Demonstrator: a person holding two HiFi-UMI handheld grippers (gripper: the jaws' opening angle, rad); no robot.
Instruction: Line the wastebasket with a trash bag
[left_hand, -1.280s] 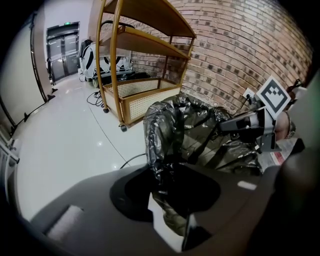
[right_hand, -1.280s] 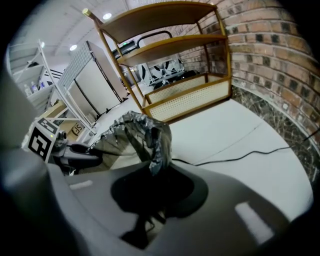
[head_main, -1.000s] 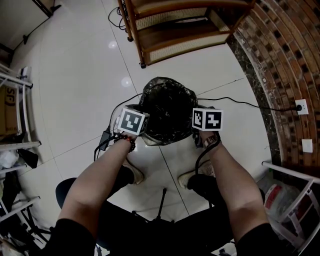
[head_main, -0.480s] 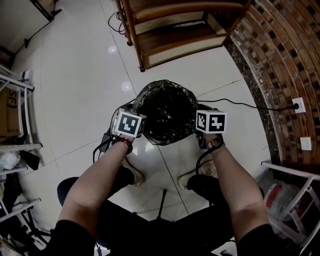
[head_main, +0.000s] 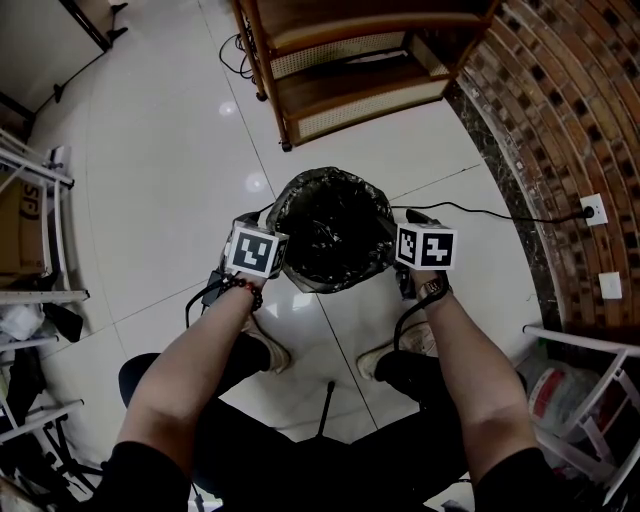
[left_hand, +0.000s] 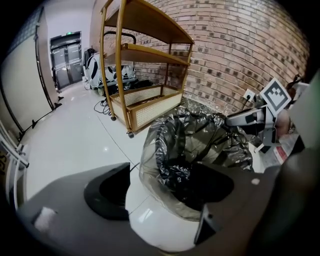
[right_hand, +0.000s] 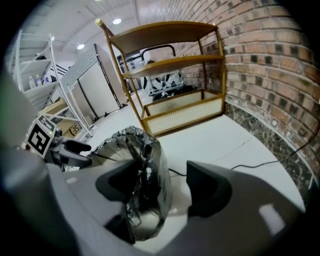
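A white wastebasket (left_hand: 160, 227) stands on the floor between my hands. A black trash bag (head_main: 335, 225) lines it, its edge folded over the rim (left_hand: 200, 150). My left gripper (left_hand: 160, 207) is at the rim's left side, marker cube (head_main: 255, 250) above. Its jaws have just been opening and stand wide; the bagged rim lies between them, untouched by the pads. My right gripper (right_hand: 162, 192), under its cube (head_main: 427, 247), is at the right side. Its jaws have also been opening, and a crumpled bag fold (right_hand: 145, 170) stands loose between them.
A wooden shelf cart (head_main: 350, 60) stands just beyond the bin. A brick wall (head_main: 570, 120) curves at the right, with a socket (head_main: 594, 209) and a black cable (head_main: 480, 212) across the floor. Metal racks (head_main: 30, 200) line the left. My shoes (head_main: 265, 350) are near the bin.
Both grippers have drawn slightly outward from the bin's rim. The bag stays folded over the rim.
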